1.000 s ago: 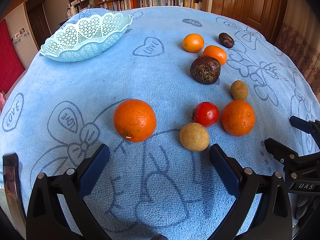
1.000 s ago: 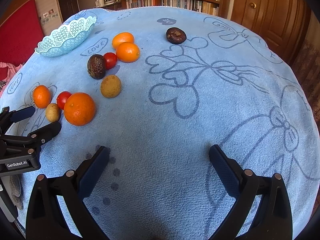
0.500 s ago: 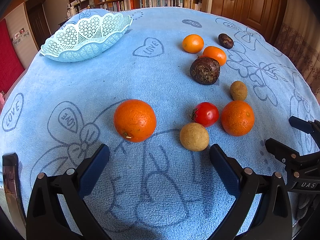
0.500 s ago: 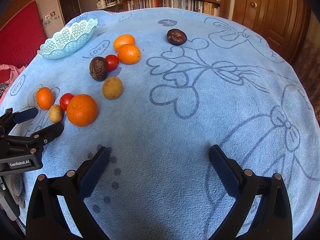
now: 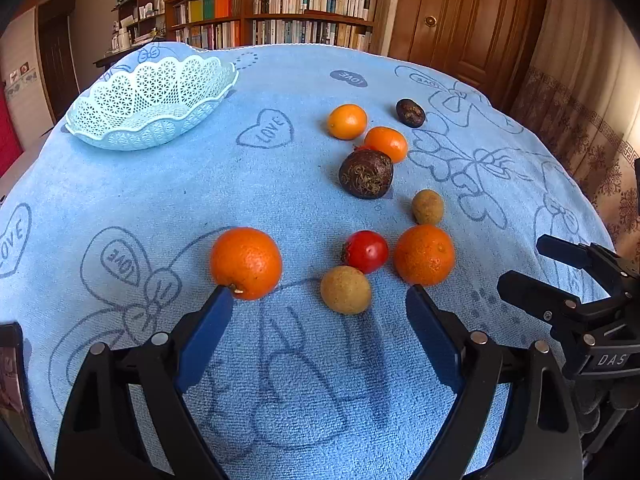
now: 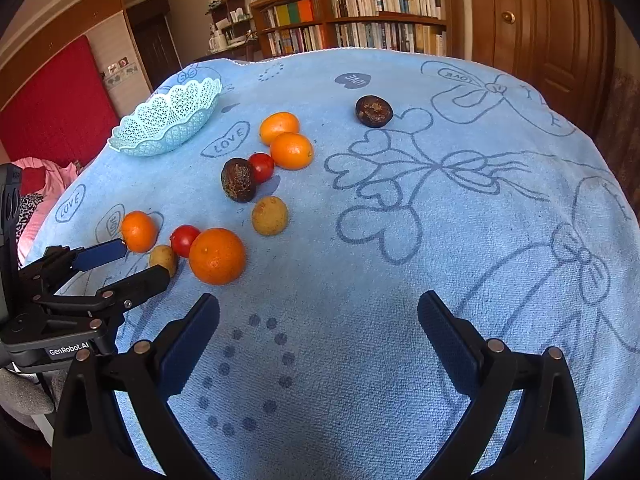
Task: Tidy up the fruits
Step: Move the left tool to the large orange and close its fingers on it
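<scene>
My left gripper (image 5: 319,298) is open and low over the blue cloth. Its left fingertip sits at the foot of a large orange (image 5: 246,263), and a tan round fruit (image 5: 346,290) lies just ahead between the fingers. Close behind are a red tomato (image 5: 366,251) and a second orange (image 5: 424,255). Farther back lie another tan fruit (image 5: 428,207), a dark brown fruit (image 5: 366,174), two small oranges (image 5: 386,144) and a small dark fruit (image 5: 410,112). The mint lattice basket (image 5: 140,136) stands empty at the far left. My right gripper (image 6: 319,302) is open over bare cloth.
The blue towel (image 6: 400,280) covers a rounded table that drops away on every side. In the right wrist view the left gripper (image 6: 142,261) is at the left beside the near fruits. Bookshelves and a wooden door stand behind. Open cloth lies right of the fruits.
My left gripper has moved forward, so the near orange and tan fruit now sit at its fingertips. The right gripper has shifted a little. No fruit has moved.
</scene>
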The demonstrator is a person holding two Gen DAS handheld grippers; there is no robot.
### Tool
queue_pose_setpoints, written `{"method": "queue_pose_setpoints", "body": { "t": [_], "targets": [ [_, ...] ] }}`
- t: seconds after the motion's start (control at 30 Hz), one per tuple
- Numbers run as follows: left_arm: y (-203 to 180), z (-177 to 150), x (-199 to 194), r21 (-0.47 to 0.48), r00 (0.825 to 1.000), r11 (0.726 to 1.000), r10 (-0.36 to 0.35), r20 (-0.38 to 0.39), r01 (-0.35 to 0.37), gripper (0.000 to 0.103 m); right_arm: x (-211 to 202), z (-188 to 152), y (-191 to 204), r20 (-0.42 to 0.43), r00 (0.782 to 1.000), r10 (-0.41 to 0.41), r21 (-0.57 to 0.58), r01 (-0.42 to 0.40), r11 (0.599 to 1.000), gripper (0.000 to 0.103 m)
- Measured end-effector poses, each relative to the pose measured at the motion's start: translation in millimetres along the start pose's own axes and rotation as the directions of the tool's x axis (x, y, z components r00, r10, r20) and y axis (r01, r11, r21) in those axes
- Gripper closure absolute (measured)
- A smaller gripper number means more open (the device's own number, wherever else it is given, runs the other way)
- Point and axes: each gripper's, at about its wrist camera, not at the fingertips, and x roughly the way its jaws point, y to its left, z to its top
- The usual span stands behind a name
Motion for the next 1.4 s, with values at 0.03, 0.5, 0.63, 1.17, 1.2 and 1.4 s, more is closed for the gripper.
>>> {"method": "queue_pose_setpoints", "body": {
  "t": [0.03,0.5,0.63,1.17,1.2,1.4],
  "targets": [
    [0,1,1,0.012,1.0,1.0,-0.002,0.003,0.002,0.021,0,-1,-1,0.0,1.0,0.004,0.003,-0.004,1.0,0.005],
    [19,0,-5,-0.029,0.994,0.994,-0.11,-0.003,0.109,0.048,-5,-1,8,0.015,0.999,0.041,-0.022,-0.04,0.999,0.005],
    [37,-2,-3,-0.07,0.992,0.99,-0.122,-0.024,0.12,0.048,-2,-4,11,0.002,0.999,0.049,-0.037,-0.049,0.998,0.005],
    [45,22,25,-0.125,0.99,0.984,-0.134,-0.043,0.128,0.065,2,-6,14,-0.009,0.999,0.051,-0.049,-0.052,0.997,0.005],
    [44,22,25,-0.122,0.991,0.985,-0.131,-0.04,0.125,0.066,2,-6,14,-0.009,0.999,0.05,-0.05,-0.051,0.997,0.005],
    [51,24,18,-0.141,0.992,0.983,-0.123,-0.022,0.119,0.066,2,-2,18,-0.022,0.998,0.067,-0.044,-0.068,0.997,0.012]
  ]
}}
